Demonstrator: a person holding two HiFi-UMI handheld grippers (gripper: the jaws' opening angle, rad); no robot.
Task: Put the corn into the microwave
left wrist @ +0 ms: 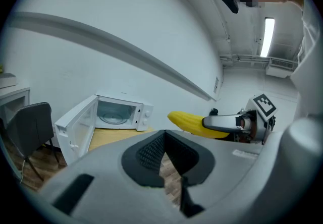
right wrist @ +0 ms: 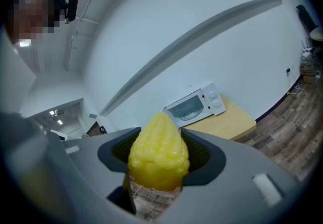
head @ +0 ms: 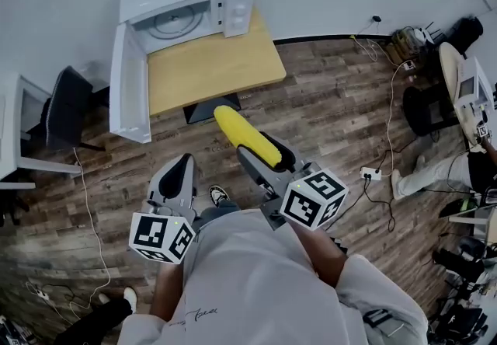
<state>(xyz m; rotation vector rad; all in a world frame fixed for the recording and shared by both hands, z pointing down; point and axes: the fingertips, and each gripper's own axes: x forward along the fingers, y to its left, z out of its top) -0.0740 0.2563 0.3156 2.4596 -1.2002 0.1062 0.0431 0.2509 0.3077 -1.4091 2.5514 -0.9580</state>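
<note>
1. The right claw (head: 264, 153) pinches the corn (head: 247, 136) around its thick end, its jaws spread wide against the cob's sides.
2. In the right gripper view the corn (right wrist: 158, 155) fills the gap of that claw (right wrist: 159, 137), with its tapered tip pointing up the frame toward the microwave (right wrist: 194, 103).
3. The corn is in the air over the wood floor (head: 334, 118), just below the near edge of the desk (head: 210, 67) in the head view. It is outside the microwave (head: 186, 5).
4. The left claw (head: 181, 172) sits at lower left of the head view. Its own view shows the left claw (left wrist: 164, 134) with its tips pressed together and nothing between them.
5. The left gripper view also shows the corn (left wrist: 186, 121) at centre right, sticking out leftward from the right claw (left wrist: 219, 124).
6. The microwave stands at the far left corner of the desk, at upper left of the head view. Its door (head: 128, 83) is swung fully open toward the lower left, and the glass plate (head: 175, 22) lies in the empty cavity.
7. A dark chair (head: 66, 106) stands on the floor left of the door.
</note>
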